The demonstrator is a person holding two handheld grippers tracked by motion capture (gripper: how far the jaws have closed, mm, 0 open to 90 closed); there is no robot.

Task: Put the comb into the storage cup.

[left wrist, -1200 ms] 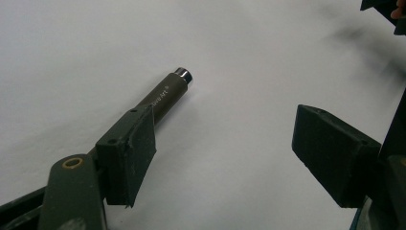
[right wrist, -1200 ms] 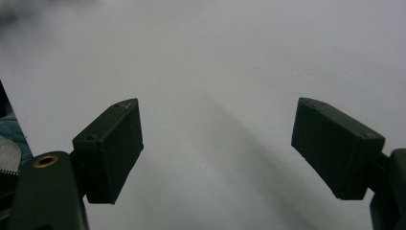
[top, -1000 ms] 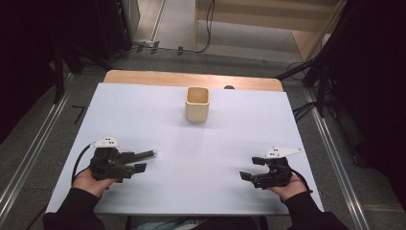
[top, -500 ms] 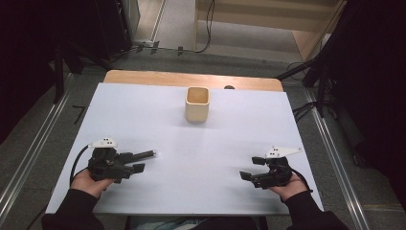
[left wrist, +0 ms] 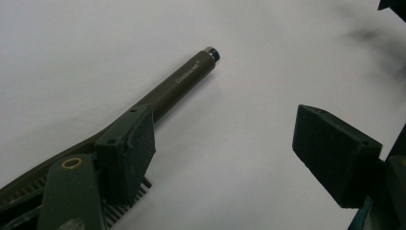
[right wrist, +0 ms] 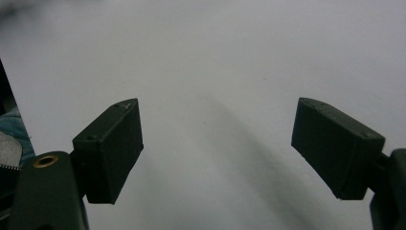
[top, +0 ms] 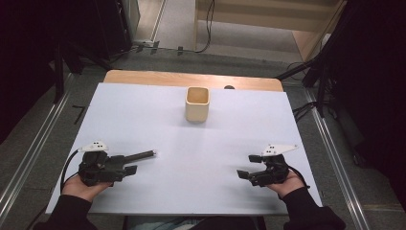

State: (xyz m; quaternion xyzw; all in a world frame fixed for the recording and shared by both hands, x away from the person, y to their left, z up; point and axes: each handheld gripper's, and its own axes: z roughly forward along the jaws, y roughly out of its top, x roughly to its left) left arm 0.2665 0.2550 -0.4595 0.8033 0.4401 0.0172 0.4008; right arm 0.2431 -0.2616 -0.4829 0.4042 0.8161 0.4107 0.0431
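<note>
Status: I read the job as moving the dark pen [left wrist: 184,79] into the beige square cup [top: 197,103]. By that reading almost nothing is done. The pen lies flat on the white worktop [top: 201,158], and the cup stands upright and looks empty, well ahead of both sets of fingers.

Left gripper [top: 128,163]: fingers spread wide, holding nothing. In the left gripper view the pen runs along the outer side of one finger [left wrist: 127,146], close against it or touching; I cannot tell which. It is not between the two fingers. Its capped tip points forward, away from the fingertips, and its rear end passes back beside the gripper body. The gap between the fingers frames bare worktop.

Right gripper [top: 244,174]: fingers also wide apart, nothing between them, with plain worktop below them in the right gripper view. It rests low at the near edge, well apart from pen and cup.

Left to do, as I judge it: shift the left gripper sideways so the pen sits between the fingers, close, lift, carry forward to the cup, release.

Against the frames a second and half a second back: the left hand sits a little nearer the worktop's near edge. The pen stays beside the fingers with its tip pointing the same way. Right hand and cup look unchanged.
</note>
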